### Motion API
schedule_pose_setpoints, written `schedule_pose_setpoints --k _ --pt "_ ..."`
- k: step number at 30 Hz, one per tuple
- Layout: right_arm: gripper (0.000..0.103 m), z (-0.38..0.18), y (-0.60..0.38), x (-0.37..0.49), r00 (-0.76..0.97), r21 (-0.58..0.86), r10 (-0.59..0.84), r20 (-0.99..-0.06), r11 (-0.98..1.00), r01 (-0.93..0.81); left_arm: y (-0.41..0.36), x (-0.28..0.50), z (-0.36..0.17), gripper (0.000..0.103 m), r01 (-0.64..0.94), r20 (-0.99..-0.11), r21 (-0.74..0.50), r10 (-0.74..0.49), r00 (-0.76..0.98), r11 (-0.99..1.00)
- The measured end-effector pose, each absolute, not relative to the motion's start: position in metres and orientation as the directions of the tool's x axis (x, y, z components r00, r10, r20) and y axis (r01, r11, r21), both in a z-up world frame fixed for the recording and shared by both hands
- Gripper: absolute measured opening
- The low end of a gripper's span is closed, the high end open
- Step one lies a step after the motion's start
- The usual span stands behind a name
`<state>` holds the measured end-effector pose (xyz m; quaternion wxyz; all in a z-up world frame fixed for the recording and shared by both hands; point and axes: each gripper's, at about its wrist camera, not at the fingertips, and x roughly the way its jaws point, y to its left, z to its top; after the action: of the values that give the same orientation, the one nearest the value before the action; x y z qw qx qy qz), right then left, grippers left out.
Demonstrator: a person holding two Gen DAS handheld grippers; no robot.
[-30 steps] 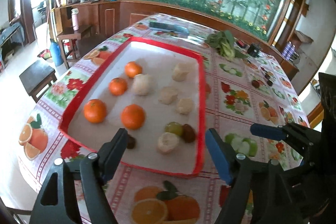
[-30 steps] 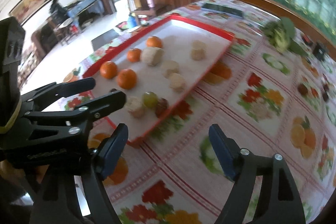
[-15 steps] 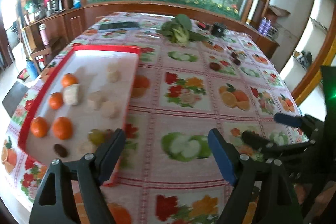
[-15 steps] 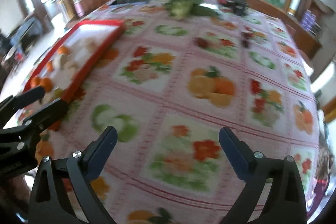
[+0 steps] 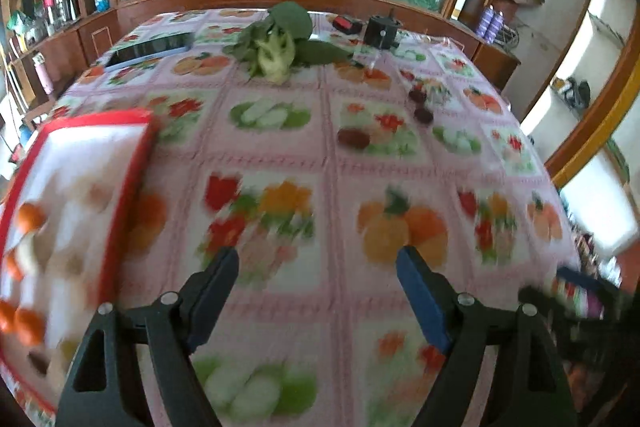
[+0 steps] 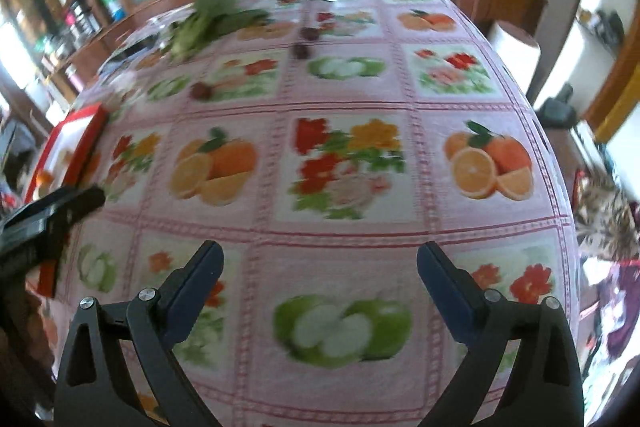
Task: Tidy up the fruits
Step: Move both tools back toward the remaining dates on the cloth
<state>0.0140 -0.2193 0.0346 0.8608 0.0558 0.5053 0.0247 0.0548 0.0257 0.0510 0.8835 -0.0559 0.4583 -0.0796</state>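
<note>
I see the table (image 5: 340, 155) filling both views. The red tray (image 5: 132, 163) with oranges (image 5: 30, 217) sits at left edge, blurred. Greens (image 5: 276, 47) lie upper centre; dark fruits (image 5: 352, 138) centre right. My left gripper (image 5: 316, 287) and right gripper (image 6: 320, 279) stand wide, empty.

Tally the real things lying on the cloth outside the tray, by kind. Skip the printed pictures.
dark red fruits: 3
bunch of greens: 1
flat dark device: 1
black box: 1
red and black item: 1
Total: 7 that can be told apart
</note>
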Motion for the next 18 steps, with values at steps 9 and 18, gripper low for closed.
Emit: schedule_pose_setpoints --k 9,18 --pt "0.098 0.037 -0.248 0.044 0.508 0.06 0.056 -0.859 0.998 -0.008 -0.014 0.137 0.024 0.082 0.067 -0.808 -0.206 -0.208 0.551 0.976" --pt "0.098 0.034 -0.254 0.124 0.548 0.142 0.16 -0.821 0.987 -0.076 -0.026 0.155 0.011 0.078 0.078 -0.803 -0.14 -0.159 0.574 0.987"
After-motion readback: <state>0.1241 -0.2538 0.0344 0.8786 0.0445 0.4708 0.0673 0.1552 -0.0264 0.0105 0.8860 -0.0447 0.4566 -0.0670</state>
